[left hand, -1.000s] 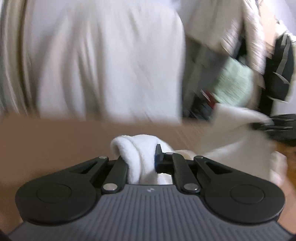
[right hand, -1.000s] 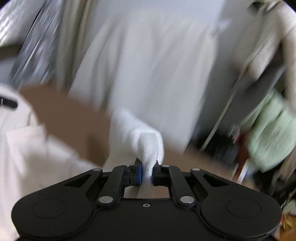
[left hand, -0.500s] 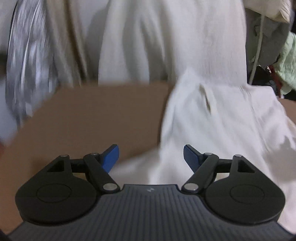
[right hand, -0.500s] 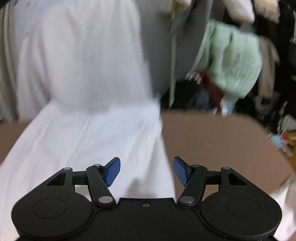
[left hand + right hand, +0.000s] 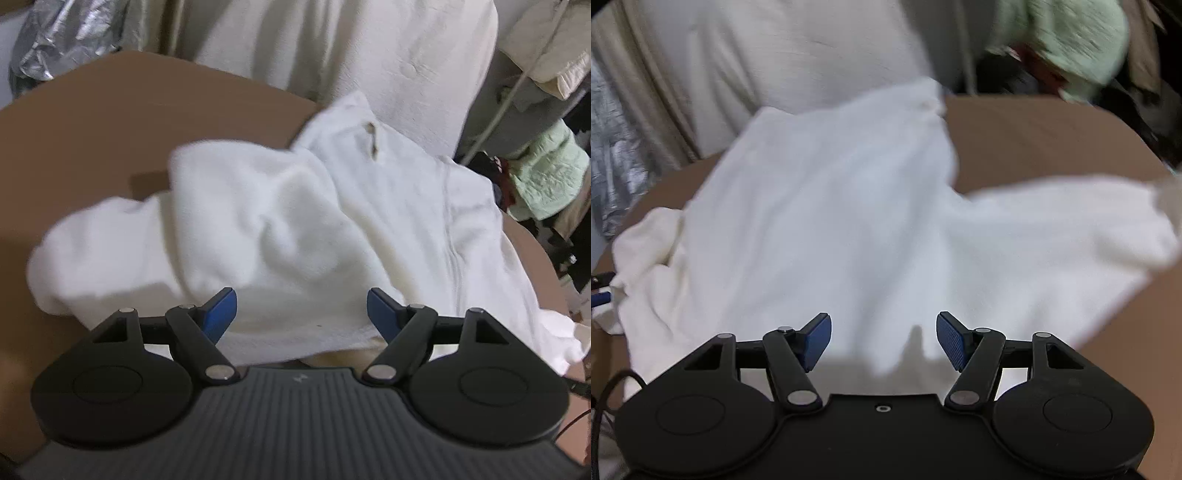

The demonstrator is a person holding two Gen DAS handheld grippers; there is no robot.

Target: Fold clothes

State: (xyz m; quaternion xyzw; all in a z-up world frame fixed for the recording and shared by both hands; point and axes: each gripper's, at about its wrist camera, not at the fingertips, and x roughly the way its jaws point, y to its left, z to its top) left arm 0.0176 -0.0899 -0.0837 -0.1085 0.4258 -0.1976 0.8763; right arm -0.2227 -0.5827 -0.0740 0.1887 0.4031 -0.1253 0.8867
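**A:** At this moment, where did you see the white fleece garment (image 5: 280, 229)?

**B:** It lay spread on the brown surface (image 5: 85, 122), loosely and with many wrinkles. One sleeve (image 5: 110, 243) reached out on the left in the left wrist view. Your left gripper (image 5: 301, 308) hung just over the near hem with the jaws wide apart and nothing between them. Your right gripper (image 5: 884, 338) was the same — jaws wide, empty, over the cloth (image 5: 827, 229).

**A:** How would the garment handle, in your opinion?

**B:** I judged it soft and light, with a thick pile, so it would bend where you let it and not keep a crease by itself. It looked not slippery. You would do best to pinch a firm edge, the hem, a cuff or a shoulder seam, because a pinch in the middle only lifts one layer.

**A:** Did the two views differ?

**B:** Yes. The left view showed the front seam (image 5: 448, 236) and a small dark opening near the collar (image 5: 371, 138); the right view did not. The right view showed the other sleeve (image 5: 1071, 229) stretched far to the right — the left view cut it off. I could not tell whether any fold was already made.
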